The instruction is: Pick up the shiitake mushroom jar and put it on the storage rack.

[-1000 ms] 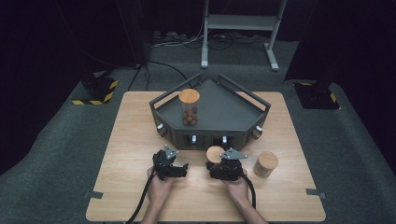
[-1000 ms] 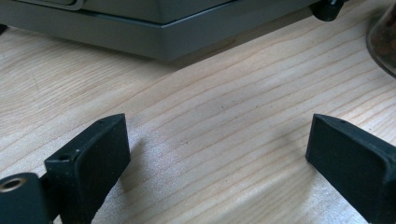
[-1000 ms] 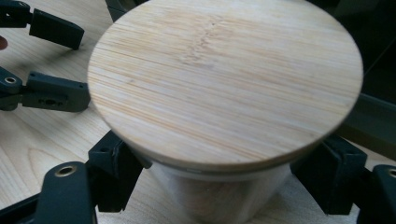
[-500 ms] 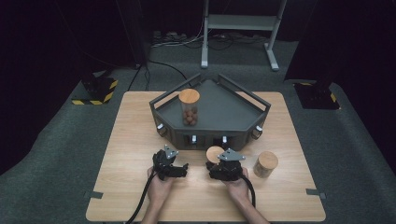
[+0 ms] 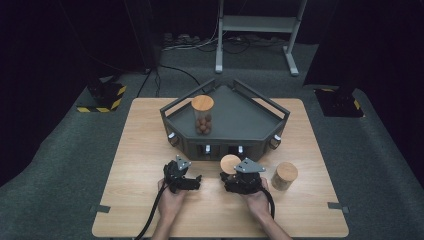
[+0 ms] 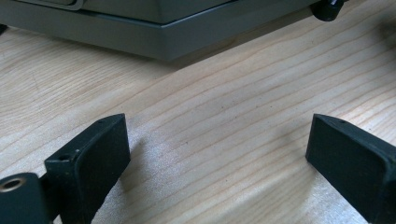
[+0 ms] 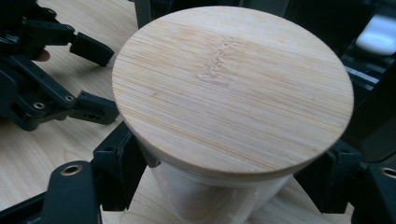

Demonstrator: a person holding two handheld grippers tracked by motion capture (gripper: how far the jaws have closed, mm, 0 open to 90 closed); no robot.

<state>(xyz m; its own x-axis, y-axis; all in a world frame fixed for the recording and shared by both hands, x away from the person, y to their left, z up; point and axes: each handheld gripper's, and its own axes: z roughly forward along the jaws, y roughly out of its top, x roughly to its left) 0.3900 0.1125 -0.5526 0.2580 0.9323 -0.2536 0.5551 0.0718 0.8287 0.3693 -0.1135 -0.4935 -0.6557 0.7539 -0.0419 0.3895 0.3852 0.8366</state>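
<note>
I see the right gripper (image 7: pixel 224 186) pinching the clear glass jar with round bamboo lid (image 7: pixel 231 88) just below its lid; left gripper (image 6: pixel 219 158) spread over bare wooden table (image 6: pixel 224 116).

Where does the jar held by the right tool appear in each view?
High view: the jar's bamboo lid sits low, right of centre, at the right tool.
Right gripper view: the jar is central, between the jaws.
Left gripper view: outside this frame.
Shared landmark: the grey tray.
</note>
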